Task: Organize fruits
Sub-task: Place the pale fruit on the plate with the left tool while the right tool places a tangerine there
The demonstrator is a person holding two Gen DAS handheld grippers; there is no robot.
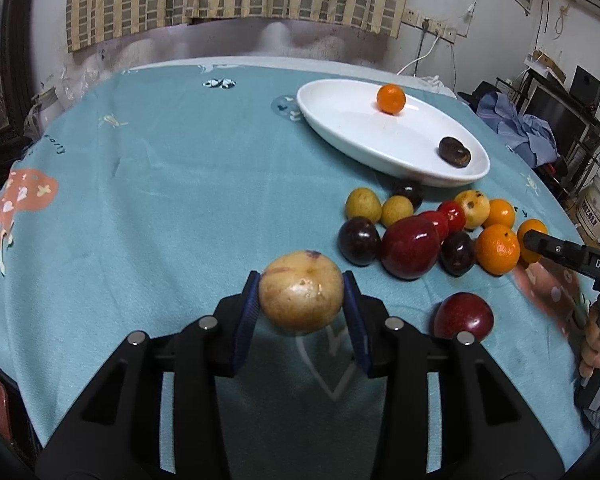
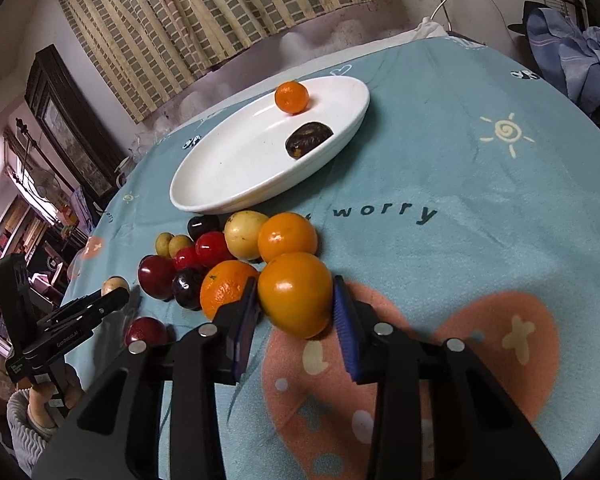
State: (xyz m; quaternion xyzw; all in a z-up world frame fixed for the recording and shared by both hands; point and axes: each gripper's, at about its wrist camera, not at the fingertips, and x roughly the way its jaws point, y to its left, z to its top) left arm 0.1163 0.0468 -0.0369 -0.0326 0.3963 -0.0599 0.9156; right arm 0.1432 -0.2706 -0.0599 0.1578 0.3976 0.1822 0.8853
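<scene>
My left gripper (image 1: 302, 298) is clamped on a tan, speckled round fruit (image 1: 301, 291), both blue pads pressed to its sides, on the near side of the fruit pile (image 1: 424, 228) and lifted off the teal tablecloth (image 1: 160, 200) that covers the tabletop. My right gripper (image 2: 295, 300) is clamped on an orange (image 2: 295, 294) at the near edge of that pile, touching another orange (image 2: 224, 288) beside it. Beyond the pile lies the white oval plate (image 2: 228, 184), holding a small orange (image 2: 291, 97) and a dark brown wrinkled fruit (image 2: 308, 140), well apart from each other. A lone dark red plum (image 1: 463, 316) sits just nearer than the pile, between my two grippers.
</scene>
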